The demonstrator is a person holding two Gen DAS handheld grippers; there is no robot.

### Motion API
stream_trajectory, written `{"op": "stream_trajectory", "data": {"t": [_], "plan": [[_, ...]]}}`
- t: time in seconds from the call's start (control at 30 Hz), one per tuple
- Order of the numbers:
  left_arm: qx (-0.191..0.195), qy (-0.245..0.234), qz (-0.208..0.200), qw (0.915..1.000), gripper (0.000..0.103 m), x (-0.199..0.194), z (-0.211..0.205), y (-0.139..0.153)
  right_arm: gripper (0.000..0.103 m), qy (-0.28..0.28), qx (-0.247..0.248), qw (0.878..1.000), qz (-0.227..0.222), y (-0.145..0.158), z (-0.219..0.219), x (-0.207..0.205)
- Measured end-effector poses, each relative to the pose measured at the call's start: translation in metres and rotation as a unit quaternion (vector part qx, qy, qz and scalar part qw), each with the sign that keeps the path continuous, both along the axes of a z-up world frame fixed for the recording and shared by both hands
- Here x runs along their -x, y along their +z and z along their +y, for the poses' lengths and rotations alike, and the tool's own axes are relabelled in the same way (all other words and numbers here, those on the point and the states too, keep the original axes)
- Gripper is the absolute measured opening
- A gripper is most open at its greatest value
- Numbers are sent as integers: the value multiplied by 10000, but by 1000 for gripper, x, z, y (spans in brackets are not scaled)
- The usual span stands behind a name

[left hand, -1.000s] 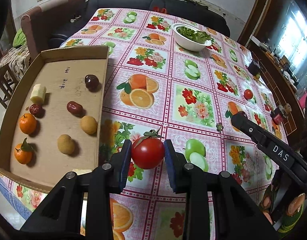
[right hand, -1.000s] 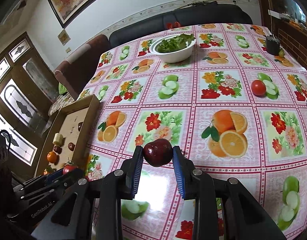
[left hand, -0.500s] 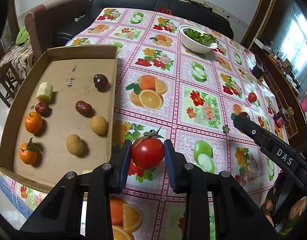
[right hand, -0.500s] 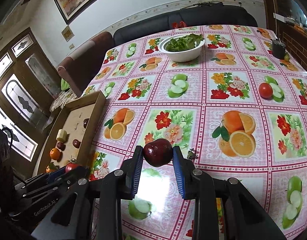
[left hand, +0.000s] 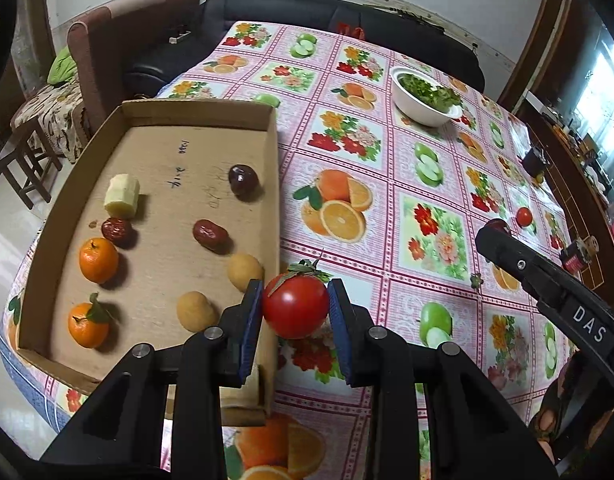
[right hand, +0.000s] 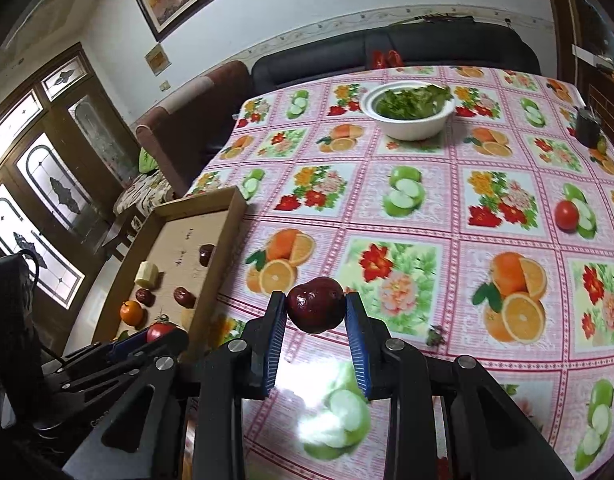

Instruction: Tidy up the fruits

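Observation:
My left gripper is shut on a red tomato with a green stalk, held just right of the cardboard tray's right wall. The tray holds two oranges, red dates, a dark plum, two tan round fruits and a pale banana piece. My right gripper is shut on a dark red plum above the tablecloth, right of the tray. A small red tomato lies on the table at the far right.
A white bowl of greens stands at the table's far side. A dark small container sits near the right edge. A dark sofa and a brown armchair stand beyond the table. The tray lies at the table's left edge.
Both grippers have moved left toward the tray with their fruit. The tomato now hangs beside the tray's right wall; the tray looks nearer in both views.

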State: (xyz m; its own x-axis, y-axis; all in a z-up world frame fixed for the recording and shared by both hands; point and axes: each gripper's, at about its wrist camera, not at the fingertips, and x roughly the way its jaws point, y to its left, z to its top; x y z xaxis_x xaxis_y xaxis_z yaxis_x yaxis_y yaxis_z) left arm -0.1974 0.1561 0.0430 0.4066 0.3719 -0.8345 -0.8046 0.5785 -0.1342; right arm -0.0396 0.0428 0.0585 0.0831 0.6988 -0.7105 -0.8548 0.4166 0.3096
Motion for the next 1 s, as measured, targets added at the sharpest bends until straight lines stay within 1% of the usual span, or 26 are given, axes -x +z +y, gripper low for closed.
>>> {"op": "stream_trajectory", "data": {"t": [0.4, 1.0], "plan": [[-59, 150, 57, 9999, 30, 7, 18, 1, 30, 220, 15, 9998, -5, 2, 25, 12], [-140, 526, 167, 9984, 30, 26, 53, 3, 30, 625, 37, 9980, -34, 5, 69, 32]]}}
